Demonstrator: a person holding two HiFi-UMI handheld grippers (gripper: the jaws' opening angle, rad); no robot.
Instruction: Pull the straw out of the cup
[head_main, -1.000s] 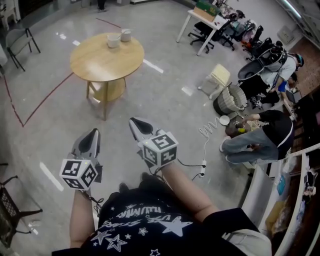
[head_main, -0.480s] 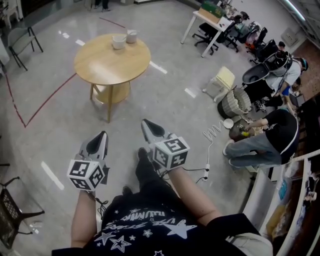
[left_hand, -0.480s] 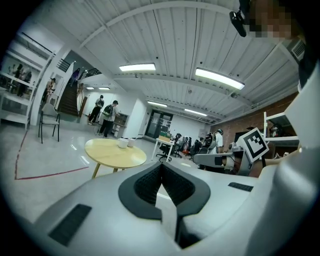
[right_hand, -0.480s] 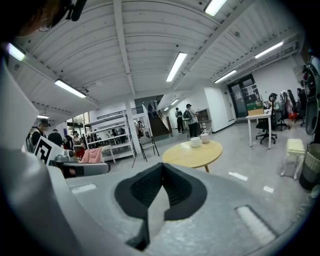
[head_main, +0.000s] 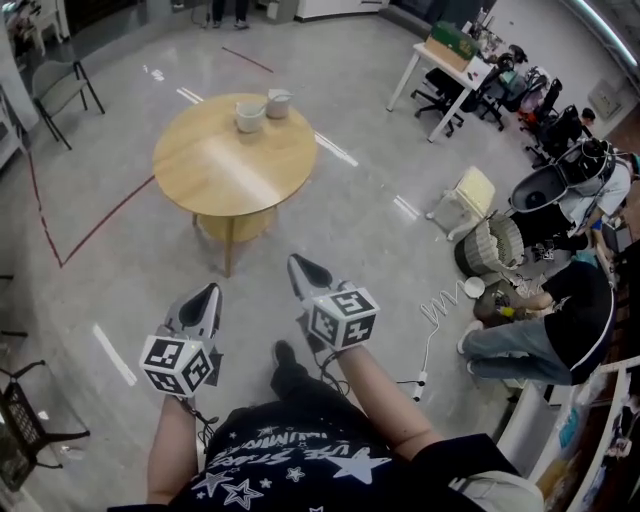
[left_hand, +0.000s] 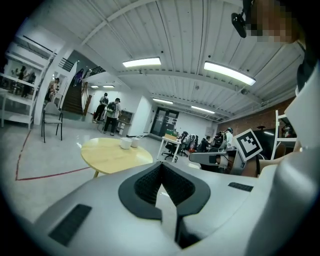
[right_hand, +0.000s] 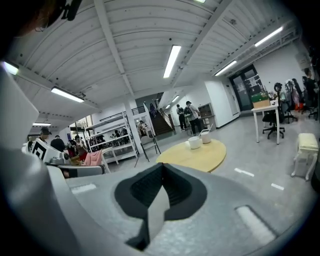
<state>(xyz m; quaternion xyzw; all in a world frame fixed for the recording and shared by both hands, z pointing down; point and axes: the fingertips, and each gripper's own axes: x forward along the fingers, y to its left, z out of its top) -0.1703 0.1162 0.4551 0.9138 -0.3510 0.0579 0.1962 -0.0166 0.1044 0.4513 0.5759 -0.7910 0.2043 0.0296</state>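
Left gripper (head_main: 207, 293) and right gripper (head_main: 298, 265), each with jaws together on nothing, held above the floor and well apart from the round wooden table (head_main: 200, 170) — at its far edge the cup (head_main: 279, 103) carrying the straw (right_hand: 210, 128), just beside a second cup (head_main: 250, 117).

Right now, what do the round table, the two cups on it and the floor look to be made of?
Round table: light wood or wood veneer, going by its warm tan colour; satin finish with a soft glare patch.
Left cup and right cup: plain white, perhaps paper or ceramic; too small to tell.
Floor: grey polished concrete or similar, glossy, with light streaks reflected in it.
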